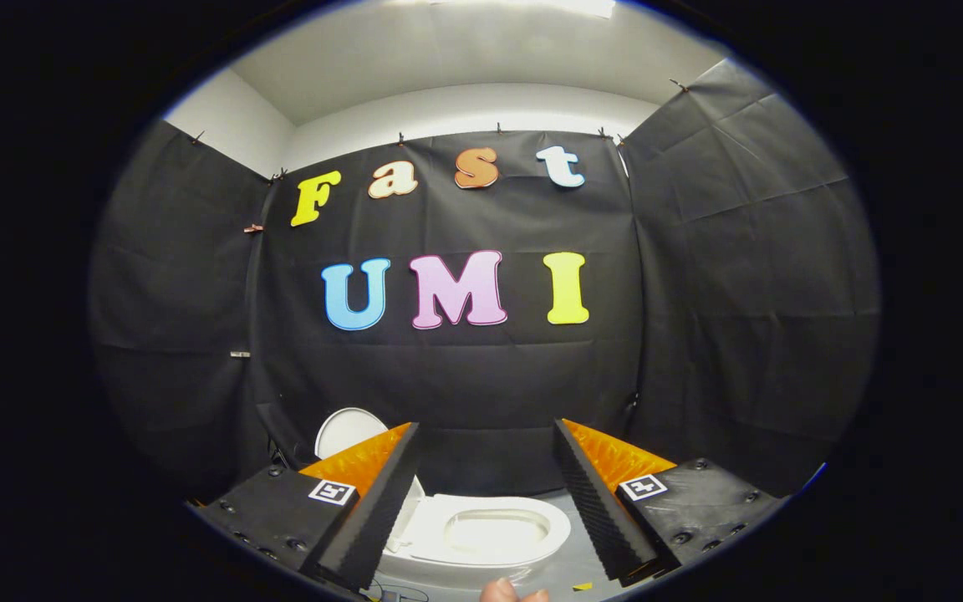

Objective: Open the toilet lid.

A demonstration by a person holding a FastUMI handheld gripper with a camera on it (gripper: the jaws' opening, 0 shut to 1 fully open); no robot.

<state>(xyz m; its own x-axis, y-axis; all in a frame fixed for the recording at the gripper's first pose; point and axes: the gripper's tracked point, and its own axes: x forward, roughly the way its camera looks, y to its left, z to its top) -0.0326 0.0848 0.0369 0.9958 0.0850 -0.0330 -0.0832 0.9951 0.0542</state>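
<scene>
With the lid [346, 431] already upright behind the seat [494, 533] and my tongs [486, 493] open and empty, I risk knocking it back down.

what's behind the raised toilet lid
The round white toilet lid stands upright against the black cloth wall. One finger of the open gripper covers its hinge, so any tank behind cannot be seen.

Markings in view: no readable text

A square black-and-white coded tag [332, 492] sits on one finger mount, another tag [643, 487] on the other; neither carries words or numbers
</scene>
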